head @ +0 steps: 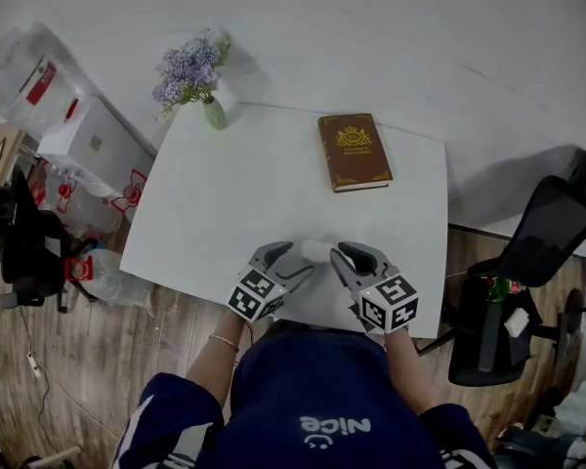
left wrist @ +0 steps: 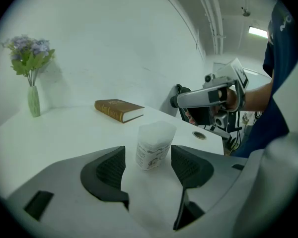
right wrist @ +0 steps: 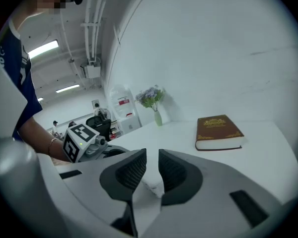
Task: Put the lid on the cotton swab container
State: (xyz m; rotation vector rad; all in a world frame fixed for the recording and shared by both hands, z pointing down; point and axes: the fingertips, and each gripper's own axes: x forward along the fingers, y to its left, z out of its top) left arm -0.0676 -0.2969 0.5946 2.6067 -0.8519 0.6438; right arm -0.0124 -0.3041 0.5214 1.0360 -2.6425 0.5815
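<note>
My left claw [left wrist: 148, 151] stands wide apart, gripping nothing. The cotton swab container [left wrist: 154, 142] stands upright on the table [left wrist: 64, 130] between its tips. My right claw [right wrist: 152, 156] is pinched nearly together, with the container just beyond its tips.

Cotton swab container [left wrist: 154, 145] — white, frosted, labelled; stands on table [left wrist: 64, 128] — near front edge.

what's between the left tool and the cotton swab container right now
Nothing visible. The cotton swab container stands upright on the table just ahead of the left tool, in line with the gap between its open jaws. The book and the vase sit well behind it.
</note>
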